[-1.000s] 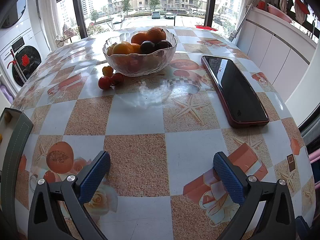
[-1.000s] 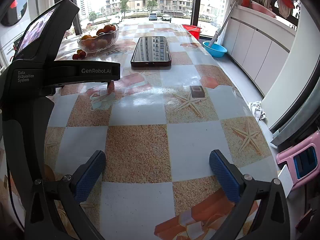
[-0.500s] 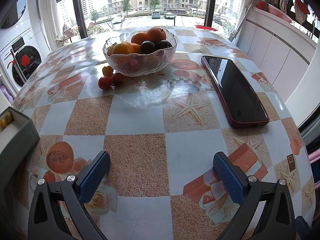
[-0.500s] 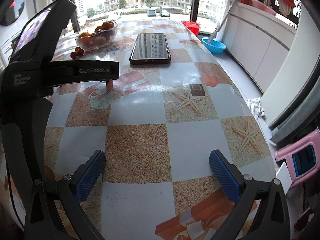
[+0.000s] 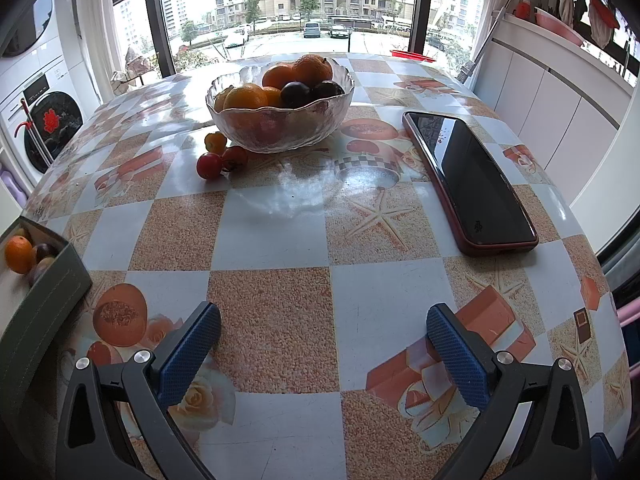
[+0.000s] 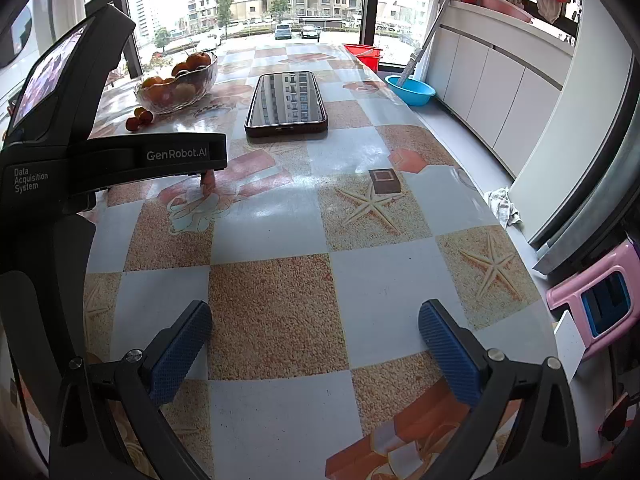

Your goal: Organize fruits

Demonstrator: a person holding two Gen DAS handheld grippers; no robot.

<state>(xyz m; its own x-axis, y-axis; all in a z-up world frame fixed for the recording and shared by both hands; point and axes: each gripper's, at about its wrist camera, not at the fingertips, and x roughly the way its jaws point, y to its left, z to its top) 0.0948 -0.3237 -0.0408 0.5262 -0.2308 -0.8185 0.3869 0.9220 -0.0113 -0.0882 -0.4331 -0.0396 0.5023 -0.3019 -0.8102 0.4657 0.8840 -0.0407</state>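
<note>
Fruit piled in glass bowl (image 5: 280, 120) at far end of table (image 5: 276, 320); three small tomatoes (image 5: 220, 156) left loose just beside it. Green box (image 5: 44, 296) seen at left edge, orange (image 5: 17, 254) inside. Left gripper (image 5: 323, 344) and right gripper (image 6: 316, 340) both held spread apart, nothing gripped. Phone (image 5: 472, 180) laid right of bowl.

- A table (image 5: 280, 240) under a glossy checkered cloth with starfish prints;
- a glass fruit bowl (image 5: 280, 128) at the far end; three small red fruits (image 5: 218, 156) just beside it;
- a dark phone (image 5: 468, 176) lying flat at the right;
- a green box (image 5: 44, 300) at the left edge, holding fruit.
</note>
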